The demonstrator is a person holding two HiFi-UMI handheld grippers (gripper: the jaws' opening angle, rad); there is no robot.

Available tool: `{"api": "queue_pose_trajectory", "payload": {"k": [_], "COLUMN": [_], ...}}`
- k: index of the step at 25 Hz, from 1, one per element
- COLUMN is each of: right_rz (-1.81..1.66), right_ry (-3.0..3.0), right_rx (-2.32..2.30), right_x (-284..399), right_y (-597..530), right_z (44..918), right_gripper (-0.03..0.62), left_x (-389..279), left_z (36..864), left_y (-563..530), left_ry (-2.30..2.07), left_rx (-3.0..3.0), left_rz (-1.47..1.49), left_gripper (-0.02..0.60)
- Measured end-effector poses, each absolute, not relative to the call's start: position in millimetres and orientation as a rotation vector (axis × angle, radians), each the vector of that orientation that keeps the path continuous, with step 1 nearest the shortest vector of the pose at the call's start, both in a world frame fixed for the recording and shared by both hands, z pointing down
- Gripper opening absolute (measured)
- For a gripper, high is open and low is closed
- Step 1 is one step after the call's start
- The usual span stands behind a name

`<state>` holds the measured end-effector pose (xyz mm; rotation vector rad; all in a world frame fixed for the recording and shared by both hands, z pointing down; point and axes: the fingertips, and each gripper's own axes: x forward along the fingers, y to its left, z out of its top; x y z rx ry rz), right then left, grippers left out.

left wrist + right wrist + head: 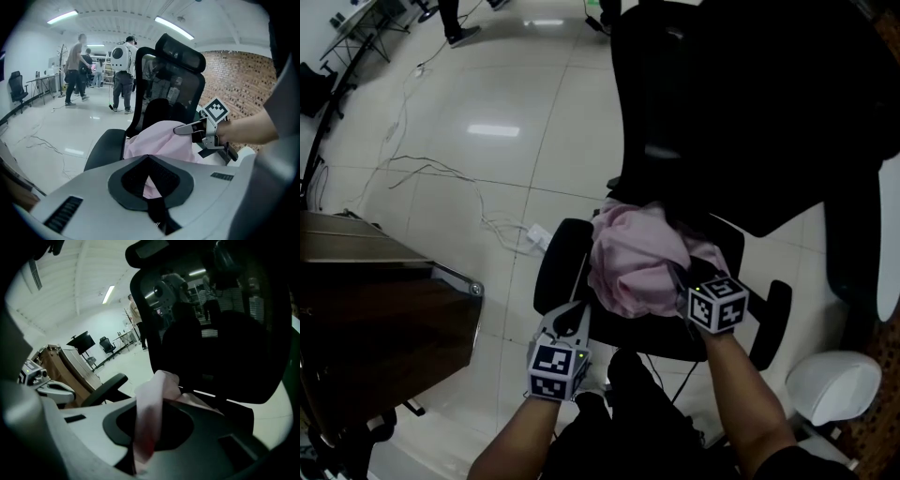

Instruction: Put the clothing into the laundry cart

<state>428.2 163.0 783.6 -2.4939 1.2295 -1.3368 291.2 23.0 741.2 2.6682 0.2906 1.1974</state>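
Note:
A pink garment [637,258] lies heaped on the seat of a black office chair [703,112]. My right gripper [680,277] reaches into the heap from the front right and is shut on a fold of the pink cloth [149,401], which stands up between its jaws. My left gripper [574,317] sits at the seat's front left edge, just short of the heap, jaws together at the tips. A sliver of pink [150,185] shows between its pads; whether it is pinched is unclear. The left gripper view also shows the right gripper [185,128] on the garment [159,138].
A wooden desk [375,300] stands at the left. Cables and a power strip [539,236] lie on the tiled floor beyond the chair. A white round object [834,384] sits at the lower right. People [75,70] stand far back in the room.

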Motion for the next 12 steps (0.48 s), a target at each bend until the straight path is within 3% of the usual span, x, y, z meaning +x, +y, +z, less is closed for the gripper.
{"api": "queue_pose_trajectory", "payload": {"k": [12], "right_rz": [-0.998], "right_ry": [1.148], "right_rx": [-2.524], "right_x": [368.6], "right_y": [169.6], "right_z": [645.3], "right_gripper": [0.046], "left_x": [204.6], "left_z": [659.7], "left_y": [-1.2], "left_ry": [0.272], "left_rx": [2.783], "left_rz": [1.027], "left_gripper": [-0.002]}}
